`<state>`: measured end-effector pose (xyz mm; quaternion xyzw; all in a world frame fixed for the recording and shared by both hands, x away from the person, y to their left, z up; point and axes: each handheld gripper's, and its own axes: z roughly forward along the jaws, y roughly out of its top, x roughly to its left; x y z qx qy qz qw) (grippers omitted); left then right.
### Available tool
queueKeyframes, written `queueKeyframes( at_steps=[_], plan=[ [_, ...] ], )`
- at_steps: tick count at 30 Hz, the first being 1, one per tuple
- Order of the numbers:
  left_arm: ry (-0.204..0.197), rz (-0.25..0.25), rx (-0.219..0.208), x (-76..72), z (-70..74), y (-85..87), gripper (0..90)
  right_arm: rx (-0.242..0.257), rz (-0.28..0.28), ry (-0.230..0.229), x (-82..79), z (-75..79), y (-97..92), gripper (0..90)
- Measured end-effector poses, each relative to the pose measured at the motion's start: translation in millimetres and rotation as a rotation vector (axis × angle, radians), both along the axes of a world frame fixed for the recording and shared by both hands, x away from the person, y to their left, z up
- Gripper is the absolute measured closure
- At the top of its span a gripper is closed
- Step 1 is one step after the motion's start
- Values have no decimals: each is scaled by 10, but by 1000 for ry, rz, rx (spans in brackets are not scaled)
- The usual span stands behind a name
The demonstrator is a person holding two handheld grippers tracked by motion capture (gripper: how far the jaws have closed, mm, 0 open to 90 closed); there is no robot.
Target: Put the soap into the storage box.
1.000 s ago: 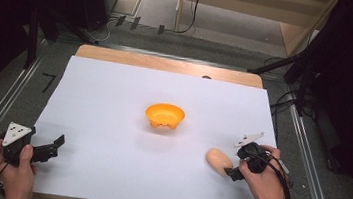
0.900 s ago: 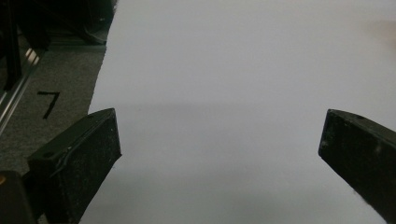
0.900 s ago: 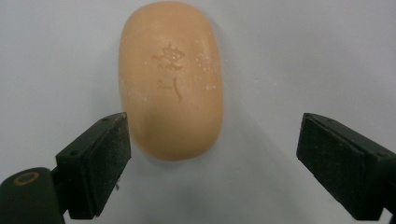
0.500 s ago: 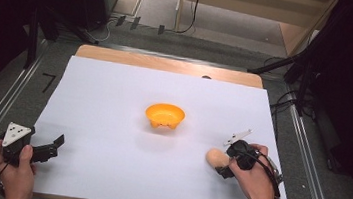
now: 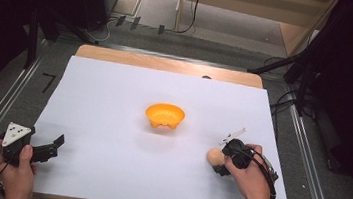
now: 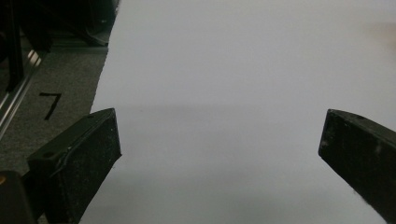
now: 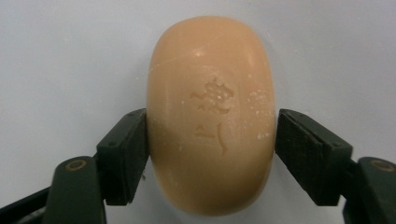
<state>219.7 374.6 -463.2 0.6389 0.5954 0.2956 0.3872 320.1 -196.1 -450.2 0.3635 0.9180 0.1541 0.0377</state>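
Near the front right corner of the white paper-covered table [image 5: 114,97], an oval peach-coloured soap bar [image 7: 210,116] is clamped by the just-closed right gripper [image 5: 222,160]. At the front left edge the left gripper [image 5: 53,147] is held wide open. Farther back, an orange plastic bowl [image 5: 164,116] stands mid-table.

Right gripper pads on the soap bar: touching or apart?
Touching. The right gripper view shows the right gripper with both pads flush against the sides of the soap bar, no gap; its jaws have just been closing.

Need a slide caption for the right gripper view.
Right claw shut on a tan oval soap bar lying on the white table sheet.
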Motion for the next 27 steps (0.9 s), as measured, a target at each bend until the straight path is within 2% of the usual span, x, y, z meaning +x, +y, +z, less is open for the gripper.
queueKeyframes(
  at_steps=[7, 13, 23, 27],
  plan=[
    [-1, -1, 1, 1, -1, -1, 0, -41, 23, -6, 12, -15, 61, 326],
    [2, 1, 4, 2, -1, -6, 0, -36, 29, -20, -1, -33, 62, 325],
    [1, -1, 9, 1, -1, -11, 0, -51, 35, 15, 50, -27, 82, 331],
    [3, -2, 6, 2, -1, -7, 0, -50, 37, 12, 48, -25, 77, 333]
  ],
)
